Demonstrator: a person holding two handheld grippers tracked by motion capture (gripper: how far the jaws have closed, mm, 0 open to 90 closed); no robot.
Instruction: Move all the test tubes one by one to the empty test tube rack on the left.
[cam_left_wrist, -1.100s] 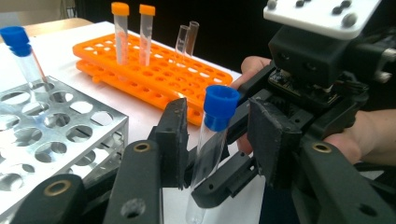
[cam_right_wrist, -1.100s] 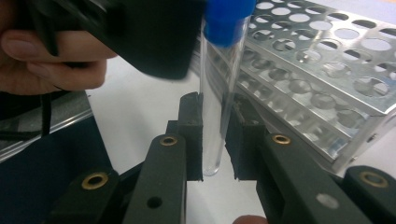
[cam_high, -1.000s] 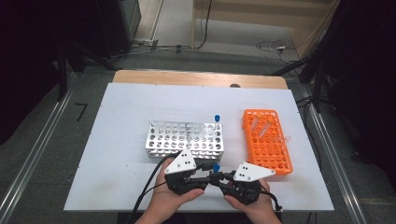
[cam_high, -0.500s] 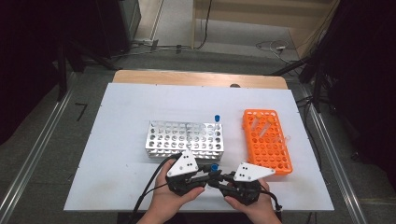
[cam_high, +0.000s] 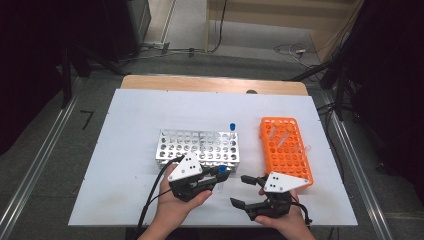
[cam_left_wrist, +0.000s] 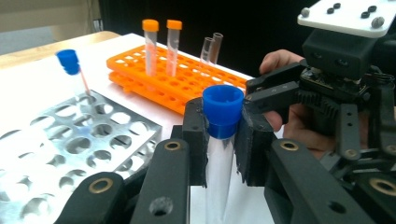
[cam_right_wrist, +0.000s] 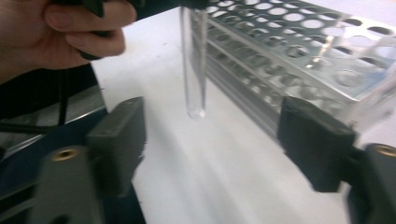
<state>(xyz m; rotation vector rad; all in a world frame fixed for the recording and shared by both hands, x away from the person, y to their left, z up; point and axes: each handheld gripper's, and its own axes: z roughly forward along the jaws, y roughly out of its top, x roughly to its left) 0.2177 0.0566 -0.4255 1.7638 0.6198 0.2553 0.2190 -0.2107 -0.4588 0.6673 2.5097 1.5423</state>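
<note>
The left gripper (cam_high: 212, 181) is clamped just under the blue cap of a clear tube (cam_left_wrist: 219, 154), which hangs upright between its pads, just in front of the silver rack (cam_high: 200, 146). Close beside it, the right gripper (cam_high: 245, 191) has just been opening; its jaws now stand wide apart with nothing between them, the tube's rounded bottom (cam_right_wrist: 195, 111) hanging free just beyond them. An orange rack (cam_high: 285, 150) lies past the right gripper.

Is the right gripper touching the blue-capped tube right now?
Apart. In the right gripper view the right gripper has just been opening, and its pads stand well clear either side of the blue-capped tube, which the left gripper holds.
</note>
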